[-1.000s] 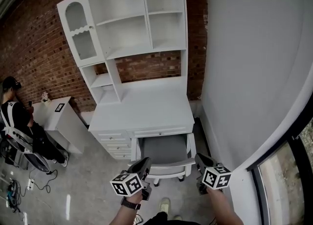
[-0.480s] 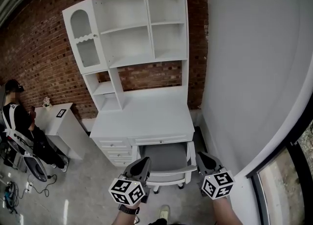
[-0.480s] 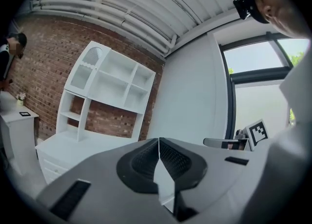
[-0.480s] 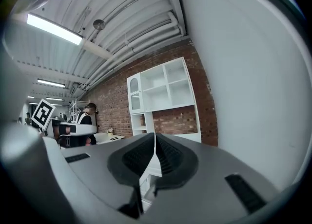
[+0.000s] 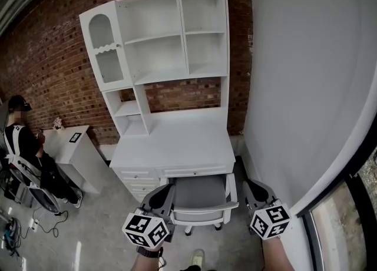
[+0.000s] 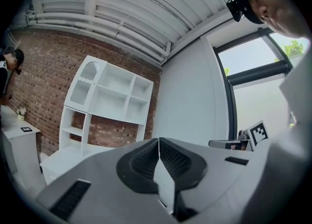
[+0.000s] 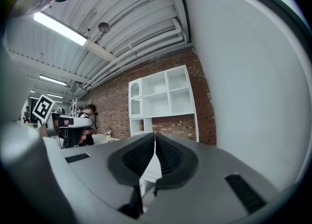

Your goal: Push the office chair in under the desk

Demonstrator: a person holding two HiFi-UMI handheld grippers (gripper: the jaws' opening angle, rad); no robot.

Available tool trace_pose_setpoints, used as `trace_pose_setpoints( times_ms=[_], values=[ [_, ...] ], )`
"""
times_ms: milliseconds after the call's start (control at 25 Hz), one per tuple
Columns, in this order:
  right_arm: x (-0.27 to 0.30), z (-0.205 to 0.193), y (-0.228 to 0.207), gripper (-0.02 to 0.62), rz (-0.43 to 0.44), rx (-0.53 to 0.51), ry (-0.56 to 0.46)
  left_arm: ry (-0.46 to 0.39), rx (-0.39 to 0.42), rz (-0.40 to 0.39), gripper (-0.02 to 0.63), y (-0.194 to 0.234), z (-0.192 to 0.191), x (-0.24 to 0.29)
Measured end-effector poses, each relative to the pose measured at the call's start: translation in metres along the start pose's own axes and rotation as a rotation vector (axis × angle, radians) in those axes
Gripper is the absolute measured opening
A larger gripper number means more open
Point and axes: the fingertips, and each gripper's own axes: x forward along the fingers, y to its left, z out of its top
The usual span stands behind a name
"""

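Observation:
The office chair [image 5: 201, 192] has a grey seat and a white frame. Its seat lies partly under the white desk [image 5: 177, 145], and its white back rail [image 5: 204, 208] still stands out in front. My left gripper [image 5: 165, 192] is shut and empty, with its tip beside the left end of the chair back. Whether it touches the chair I cannot tell. My right gripper [image 5: 253, 187] is shut and empty, a little to the right of the chair. The left gripper view shows shut jaws [image 6: 159, 144] and the hutch [image 6: 109, 96] beyond. The right gripper view also shows shut jaws [image 7: 155, 139].
A tall white hutch [image 5: 165, 40] stands on the desk against a brick wall. A white wall [image 5: 306, 87] runs close along the right, with a dark window frame [image 5: 356, 187]. At left are a small white cabinet [image 5: 72, 146], a seated person [image 5: 23, 146] and floor cables [image 5: 17, 228].
The chair back now lies closer to the desk's front edge. Both grippers have dropped lower in the head view and stand a little wider apart.

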Motion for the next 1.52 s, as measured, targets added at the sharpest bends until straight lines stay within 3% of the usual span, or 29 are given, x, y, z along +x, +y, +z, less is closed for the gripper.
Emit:
trace_pose_setpoints(
  times_ms=[1520],
  values=[
    [-0.007, -0.001, 0.011, 0.003, 0.006, 0.002, -0.010, 0.004, 0.021, 0.011, 0.008, 0.001, -0.003, -0.018]
  ],
)
